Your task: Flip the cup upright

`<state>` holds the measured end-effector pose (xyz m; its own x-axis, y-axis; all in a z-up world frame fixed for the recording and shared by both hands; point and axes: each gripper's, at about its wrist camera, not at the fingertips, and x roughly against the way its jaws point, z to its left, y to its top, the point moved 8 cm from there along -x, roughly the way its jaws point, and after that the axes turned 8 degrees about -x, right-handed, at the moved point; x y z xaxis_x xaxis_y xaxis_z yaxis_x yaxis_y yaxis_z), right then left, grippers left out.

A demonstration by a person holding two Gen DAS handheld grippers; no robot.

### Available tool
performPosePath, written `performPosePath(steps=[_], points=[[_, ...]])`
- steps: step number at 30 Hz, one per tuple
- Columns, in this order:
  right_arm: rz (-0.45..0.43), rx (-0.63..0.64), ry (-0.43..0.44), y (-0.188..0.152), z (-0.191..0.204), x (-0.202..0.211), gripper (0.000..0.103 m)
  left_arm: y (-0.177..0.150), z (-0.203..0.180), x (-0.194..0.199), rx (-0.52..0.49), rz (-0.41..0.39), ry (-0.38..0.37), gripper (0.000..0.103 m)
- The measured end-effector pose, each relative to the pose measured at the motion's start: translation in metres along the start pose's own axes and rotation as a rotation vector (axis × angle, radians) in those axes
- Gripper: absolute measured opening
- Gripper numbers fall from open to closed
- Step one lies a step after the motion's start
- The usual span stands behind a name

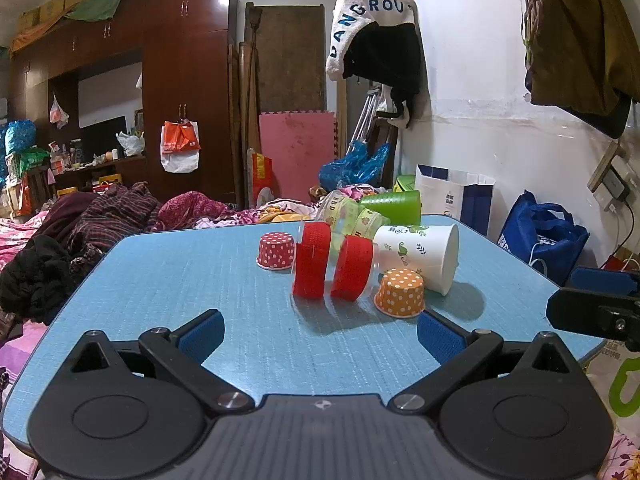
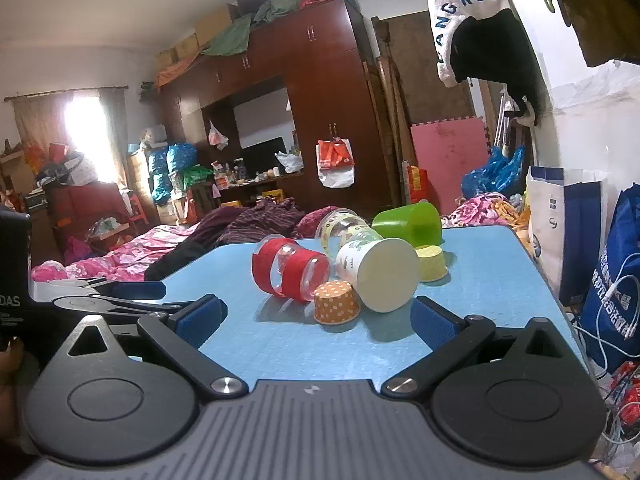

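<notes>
Several cups lie in a cluster on the blue table (image 1: pixel 180 280). A clear cup with red bands (image 1: pixel 332 266) lies on its side; it also shows in the right wrist view (image 2: pixel 290 268). A white paper cup with green print (image 1: pixel 420 256) lies on its side (image 2: pixel 376 274). A green cup (image 1: pixel 392 206) and a clear cup with yellow bands (image 1: pixel 352 216) lie behind. An orange dotted cup (image 1: pixel 400 292) stands upside down (image 2: pixel 336 302). My left gripper (image 1: pixel 320 336) is open and empty, short of the cluster. My right gripper (image 2: pixel 316 320) is open and empty, close to the orange cup.
A red dotted cup (image 1: pixel 276 250) stands upside down at the left of the cluster. A yellow cup (image 2: pixel 430 262) sits behind the white cup. A bed with clothes (image 1: pixel 100 216) lies left of the table. Bags (image 1: pixel 540 236) stand by the wall on the right.
</notes>
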<state>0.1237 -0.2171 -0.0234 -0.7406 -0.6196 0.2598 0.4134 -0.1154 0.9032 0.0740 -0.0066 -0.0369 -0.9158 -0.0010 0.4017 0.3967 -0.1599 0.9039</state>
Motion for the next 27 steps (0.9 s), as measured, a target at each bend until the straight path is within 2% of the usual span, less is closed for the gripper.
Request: performPosePath(steps=[27], points=[[0.012, -0.021, 0.013, -0.0009, -0.0039, -0.0006, 0.102, -0.0021, 0.0028, -0.0033, 0.014, 0.009, -0.01, 0.103]])
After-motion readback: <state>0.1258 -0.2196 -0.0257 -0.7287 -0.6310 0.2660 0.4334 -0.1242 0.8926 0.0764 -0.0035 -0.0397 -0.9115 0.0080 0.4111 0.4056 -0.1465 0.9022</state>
